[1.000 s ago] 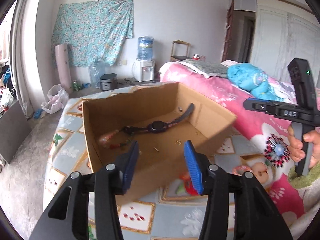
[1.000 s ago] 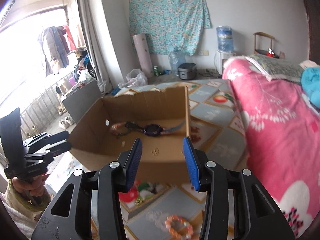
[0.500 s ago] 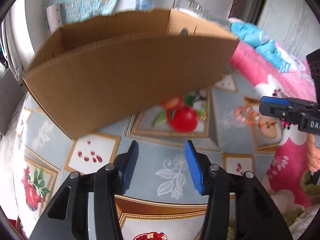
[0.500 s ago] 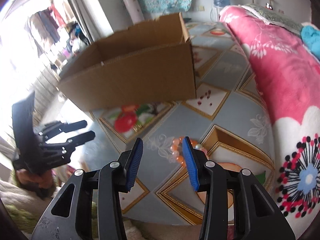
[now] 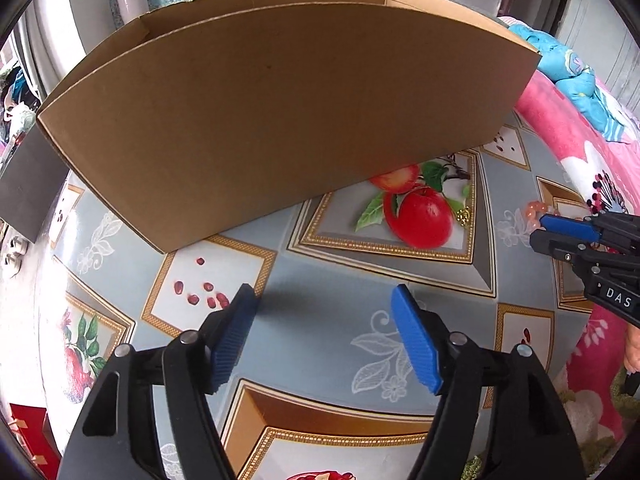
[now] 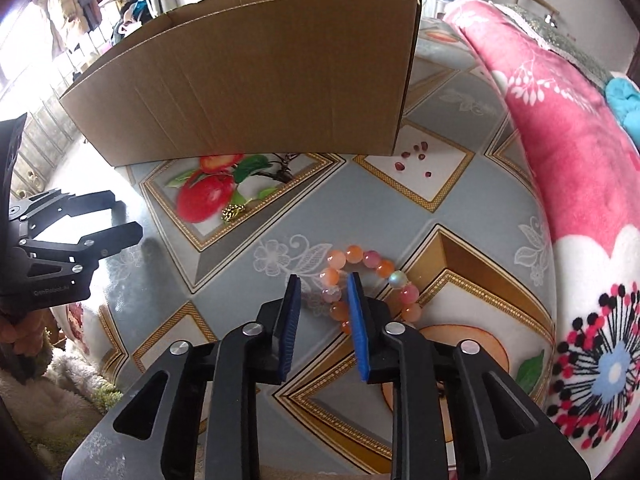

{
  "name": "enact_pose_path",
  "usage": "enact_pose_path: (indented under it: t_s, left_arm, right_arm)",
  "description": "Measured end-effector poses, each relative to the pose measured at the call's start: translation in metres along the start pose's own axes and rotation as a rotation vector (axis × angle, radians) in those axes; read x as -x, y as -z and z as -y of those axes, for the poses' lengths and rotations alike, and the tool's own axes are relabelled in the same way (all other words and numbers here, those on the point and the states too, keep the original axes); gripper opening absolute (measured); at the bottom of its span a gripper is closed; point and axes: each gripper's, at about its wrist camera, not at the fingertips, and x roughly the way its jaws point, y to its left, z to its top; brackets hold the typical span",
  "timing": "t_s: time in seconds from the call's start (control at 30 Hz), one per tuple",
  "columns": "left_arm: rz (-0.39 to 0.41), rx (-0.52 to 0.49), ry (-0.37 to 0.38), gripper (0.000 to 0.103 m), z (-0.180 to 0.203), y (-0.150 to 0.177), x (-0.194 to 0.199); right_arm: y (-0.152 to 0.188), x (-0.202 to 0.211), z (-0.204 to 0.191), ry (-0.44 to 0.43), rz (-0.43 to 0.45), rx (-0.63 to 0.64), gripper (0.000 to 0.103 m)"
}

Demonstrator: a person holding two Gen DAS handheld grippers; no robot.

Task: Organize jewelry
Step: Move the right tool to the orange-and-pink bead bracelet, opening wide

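Reaching down over the beaded bracelet (image 6: 366, 286), the right gripper (image 6: 324, 300) has its jaws partly closed astride the ring's near-left beads, not yet clamped. The bracelet lies on the patterned tablecloth (image 6: 440, 200), toward its right edge beside the pink blanket (image 6: 560, 140). The left gripper (image 5: 324, 312) hovers released, grasping nothing. A small gold trinket (image 6: 233, 212) waits farther in. Beyond stands the cardboard box (image 6: 256, 80). Next, I judge: pinch, lift, carry to the box.

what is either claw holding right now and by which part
Nothing is held. The right claw is open, its fingers straddling one side of the orange bead bracelet on the tablecloth, not yet closed. The left claw is open and empty.
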Motion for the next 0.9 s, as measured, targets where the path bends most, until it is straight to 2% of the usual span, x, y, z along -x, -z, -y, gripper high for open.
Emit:
enact_pose_path:
  t_s: [0.2,0.9]
  left_arm:
    - [-0.011,0.017,-0.004,0.076,0.001,0.001,-0.002]
    - [-0.015,0.012,-0.026,0.084,-0.002,0.003,-0.003]
  right_arm:
    - [-0.005,-0.004,0.002,0.019,0.000,-0.001,0.008]
    - [-0.020,-0.014,-0.003,-0.010,0.041,-0.006,0.008]
